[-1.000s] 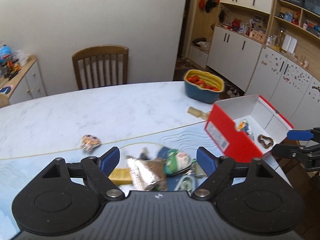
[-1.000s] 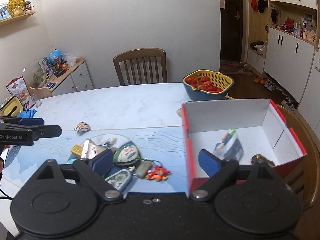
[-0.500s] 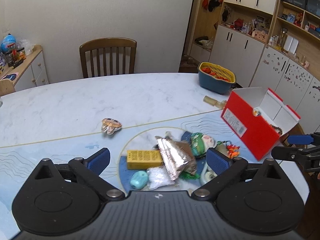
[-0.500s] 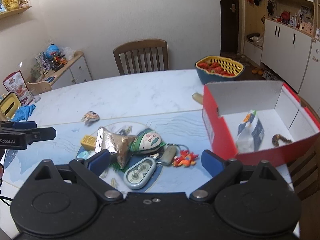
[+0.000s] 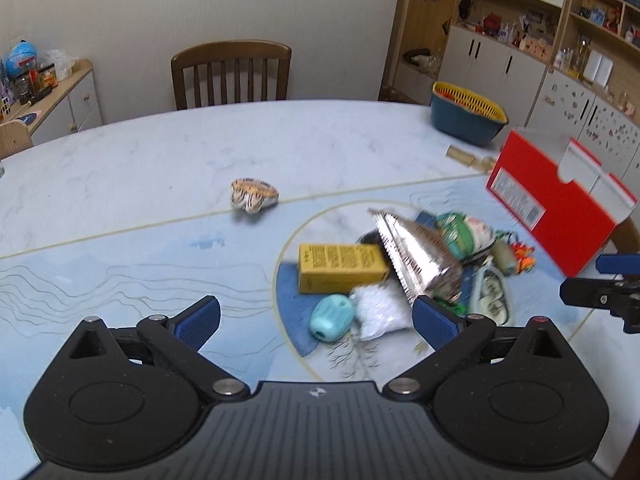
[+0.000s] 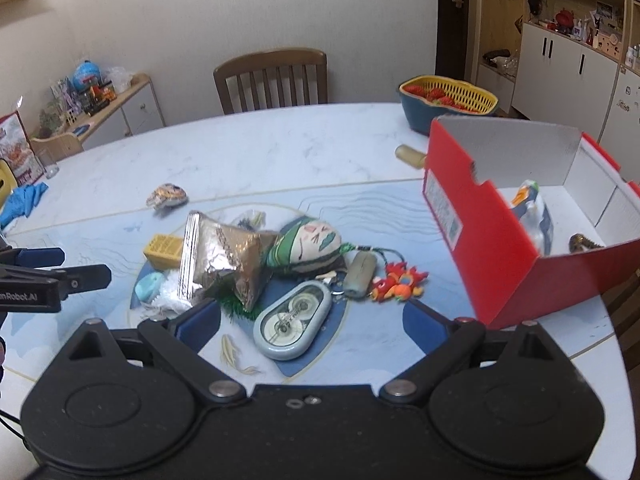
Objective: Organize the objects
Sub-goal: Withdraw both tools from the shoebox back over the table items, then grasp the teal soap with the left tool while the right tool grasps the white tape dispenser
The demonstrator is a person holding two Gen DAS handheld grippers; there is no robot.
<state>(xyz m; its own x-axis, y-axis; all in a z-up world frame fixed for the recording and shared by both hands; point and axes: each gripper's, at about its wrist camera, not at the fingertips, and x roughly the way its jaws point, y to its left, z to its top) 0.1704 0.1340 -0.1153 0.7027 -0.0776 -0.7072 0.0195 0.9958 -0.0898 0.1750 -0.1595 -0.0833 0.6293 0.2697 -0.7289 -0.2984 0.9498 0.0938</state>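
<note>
A pile lies on the table: a silver foil packet, a yellow box, a teal capsule, a green and white pouch, a grey-blue oval case, a grey tube and a red charm. An open red box at the right holds a small packet and a brown item. A striped shell-like toy lies apart. My left gripper is open and empty above the pile's left side. My right gripper is open and empty over the oval case.
A blue and yellow basket of red fruit stands at the far right of the table, with a small bottle lying near it. A wooden chair stands behind the table. Cabinets line the right wall.
Both grippers have pulled back and left from the red box, so the pile now sits in front of them. Both stay open and empty.
</note>
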